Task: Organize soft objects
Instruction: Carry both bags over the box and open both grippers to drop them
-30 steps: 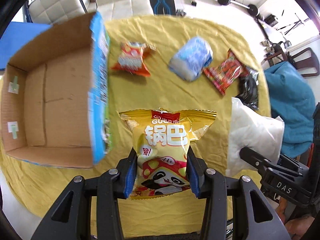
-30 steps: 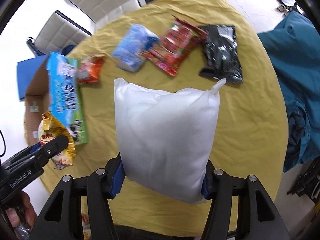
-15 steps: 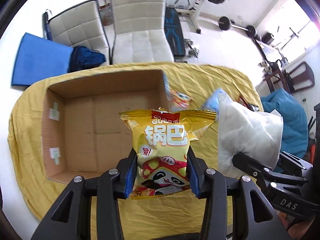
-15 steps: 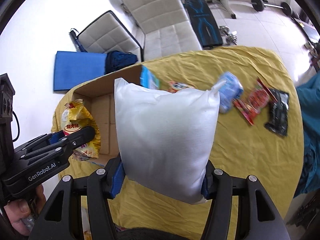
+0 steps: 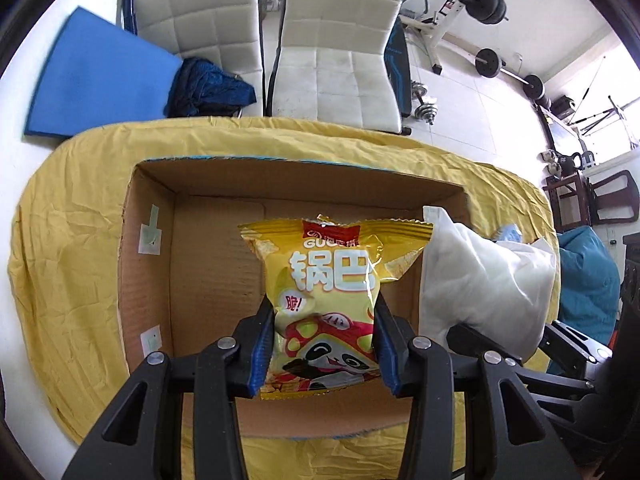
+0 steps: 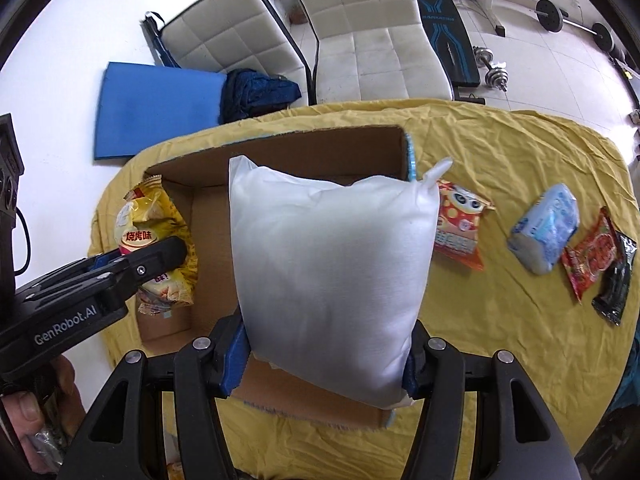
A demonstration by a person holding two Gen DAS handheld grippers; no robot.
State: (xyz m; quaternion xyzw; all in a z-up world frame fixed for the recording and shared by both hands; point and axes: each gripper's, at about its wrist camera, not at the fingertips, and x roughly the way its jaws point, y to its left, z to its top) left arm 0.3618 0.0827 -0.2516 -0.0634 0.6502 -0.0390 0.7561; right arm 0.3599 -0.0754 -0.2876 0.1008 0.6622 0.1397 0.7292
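Observation:
My left gripper is shut on a yellow snack bag with a panda print and holds it above the open cardboard box. My right gripper is shut on a white pillow and holds it over the box. The pillow also shows in the left wrist view, to the right of the snack bag. The left gripper with the yellow bag shows at the left of the right wrist view. The box floor looks bare where visible.
The box sits on a table under a yellow cloth. To its right lie an orange snack bag, a blue-white pack, a red snack bag and a black packet. White chairs and a blue mat stand beyond.
Both grippers have swung left from the loose items to over the open box, each still holding its load. The box now fills the centre of both views.

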